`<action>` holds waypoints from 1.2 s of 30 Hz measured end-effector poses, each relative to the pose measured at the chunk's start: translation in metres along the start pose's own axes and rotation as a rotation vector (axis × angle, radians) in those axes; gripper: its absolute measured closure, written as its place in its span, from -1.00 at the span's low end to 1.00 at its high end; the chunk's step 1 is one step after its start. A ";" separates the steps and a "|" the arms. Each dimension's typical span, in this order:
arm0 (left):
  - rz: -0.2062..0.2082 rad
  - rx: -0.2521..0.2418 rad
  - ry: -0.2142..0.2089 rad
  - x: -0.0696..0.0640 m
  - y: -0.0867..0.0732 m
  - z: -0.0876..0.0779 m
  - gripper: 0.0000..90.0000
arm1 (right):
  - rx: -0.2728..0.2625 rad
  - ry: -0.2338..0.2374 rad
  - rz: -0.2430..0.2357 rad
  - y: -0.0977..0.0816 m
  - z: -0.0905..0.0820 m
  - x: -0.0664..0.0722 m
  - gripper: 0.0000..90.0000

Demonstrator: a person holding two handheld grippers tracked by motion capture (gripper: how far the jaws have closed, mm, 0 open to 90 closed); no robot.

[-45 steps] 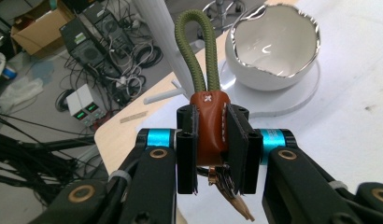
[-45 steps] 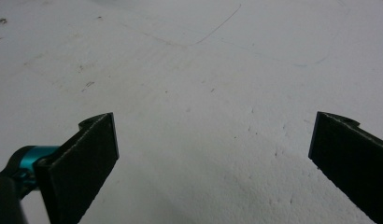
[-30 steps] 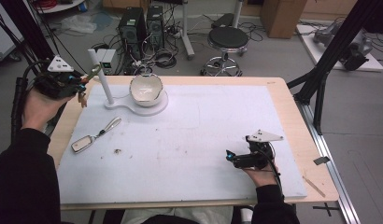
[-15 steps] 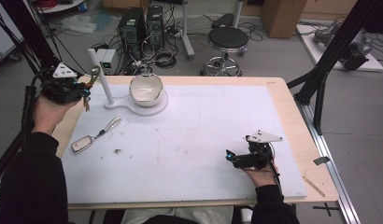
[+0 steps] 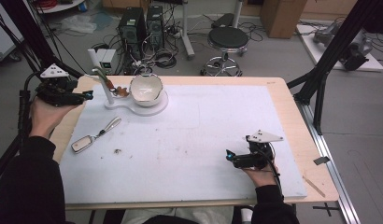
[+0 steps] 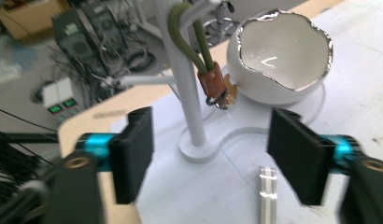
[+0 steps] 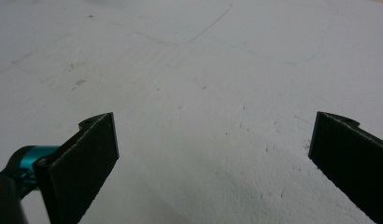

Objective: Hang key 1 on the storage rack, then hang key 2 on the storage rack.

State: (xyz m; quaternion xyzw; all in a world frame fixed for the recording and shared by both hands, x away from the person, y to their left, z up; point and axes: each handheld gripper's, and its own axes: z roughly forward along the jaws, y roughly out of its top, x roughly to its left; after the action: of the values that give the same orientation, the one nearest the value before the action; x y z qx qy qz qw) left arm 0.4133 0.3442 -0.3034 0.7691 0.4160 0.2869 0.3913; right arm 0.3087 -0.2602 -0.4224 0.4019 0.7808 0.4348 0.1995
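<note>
A keyring with a green cord (image 6: 184, 32) and a brown tag (image 6: 213, 83) hangs from the arm of a white stand (image 6: 192, 100). In the high view the keyring (image 5: 116, 90) dangles beside the stand's post (image 5: 107, 91). My left gripper (image 6: 210, 149) sits just short of the post; its jaws have just been opening and nothing is between them. From above, the left gripper (image 5: 88, 96) is at the table's far left corner. A white bowl with a silver rim (image 5: 146, 87) (image 6: 283, 56) rests on the stand's base. My right gripper (image 5: 229, 155) (image 7: 213, 158) lies open on the white board, nothing in it.
A car key fob with a metal strap (image 5: 94, 137) lies on the white board (image 5: 203, 121) left of centre, with a small dark speck (image 5: 117, 150) nearby. A shiny metal strip (image 6: 268, 186) shows below the left jaws. Computers, cables and a stool stand beyond the table's far edge.
The left gripper sank a little and its jaws opened. The keyring it carried now hangs from the stand. The right gripper has not moved.
</note>
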 end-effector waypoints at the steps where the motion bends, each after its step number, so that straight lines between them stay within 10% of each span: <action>1: -0.005 0.006 -0.011 0.000 -0.001 0.001 -0.48 | 0.001 0.000 0.001 0.000 0.000 0.000 -0.99; 9: -0.051 0.080 -0.133 -0.007 -0.010 0.011 -0.89 | -0.002 0.005 0.003 0.000 -0.001 0.000 -0.99; 36: -0.037 0.043 -0.180 -0.029 -0.044 0.005 -0.96 | 0.002 0.005 0.001 0.000 -0.001 0.000 -0.99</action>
State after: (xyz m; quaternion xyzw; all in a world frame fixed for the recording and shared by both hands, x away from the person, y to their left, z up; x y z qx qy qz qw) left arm 0.3847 0.3330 -0.3459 0.7921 0.3992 0.2006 0.4158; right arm 0.3079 -0.2604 -0.4215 0.4015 0.7815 0.4349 0.1971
